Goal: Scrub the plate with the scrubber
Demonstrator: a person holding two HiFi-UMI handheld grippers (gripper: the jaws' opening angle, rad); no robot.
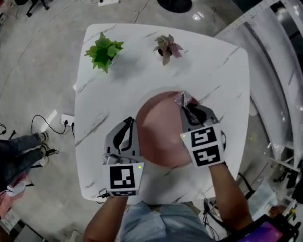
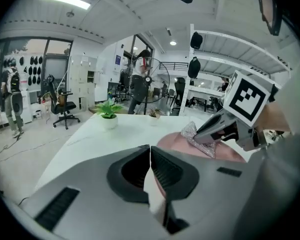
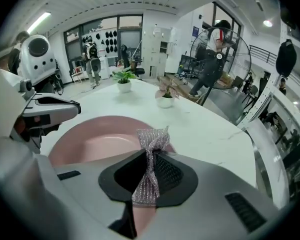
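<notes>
Between the right gripper's (image 3: 150, 159) jaws sits a silvery mesh scrubber (image 3: 151, 143), pinched tight at its waist so both ends fan out like a bow. Its long axis runs along the jaws and points straight ahead of the gripper, with the far end spread just past the fingertips. Under and ahead of that gripper, a pink plate (image 3: 92, 139) lies flat on the white tabletop (image 1: 212, 69). In the head view, the scrubber's free end is at the plate's far right rim. Across the plate, to the left of the right gripper, the left gripper (image 1: 130, 120) sits at the plate's left rim. Its jaws are drawn together with only a thin pale-pink sliver between them, which looks like the rim itself. Farther ahead of both grippers, well apart from the plate, stand a green potted plant (image 1: 104, 52) to the left and a pink-leaved plant (image 1: 167, 48) to the right, toward the tabletop's far edge.
</notes>
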